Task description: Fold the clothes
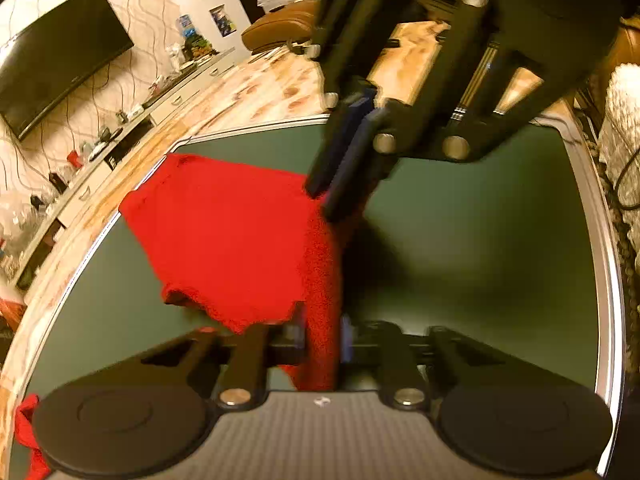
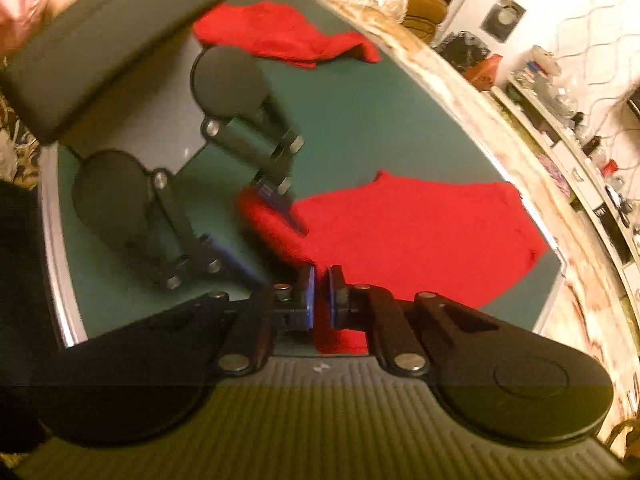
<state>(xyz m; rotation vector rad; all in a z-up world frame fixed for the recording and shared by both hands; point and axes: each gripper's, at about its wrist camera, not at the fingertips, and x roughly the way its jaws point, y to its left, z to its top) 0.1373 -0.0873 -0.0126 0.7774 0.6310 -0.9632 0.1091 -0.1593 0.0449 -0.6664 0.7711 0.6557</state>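
Red knit garment (image 1: 224, 236) lies spread on the green desk (image 1: 480, 248), one part reaching toward the desk's far corner, and both tools have hold of the same edge of it. The left tool (image 1: 323, 340) has its jaws closed tight on a bunched strip of the red cloth, which runs up between them. The right tool (image 2: 321, 294) is likewise pinched shut on a fold of that edge, just beside the left one. From what I can see, the fold has hardly begun: the edge is gripped and slightly lifted, but most of the cloth is flat and unfolded. A second red garment (image 2: 280, 32) lies rumpled at the far side of the desk, untouched, so I judge most of the work remains.
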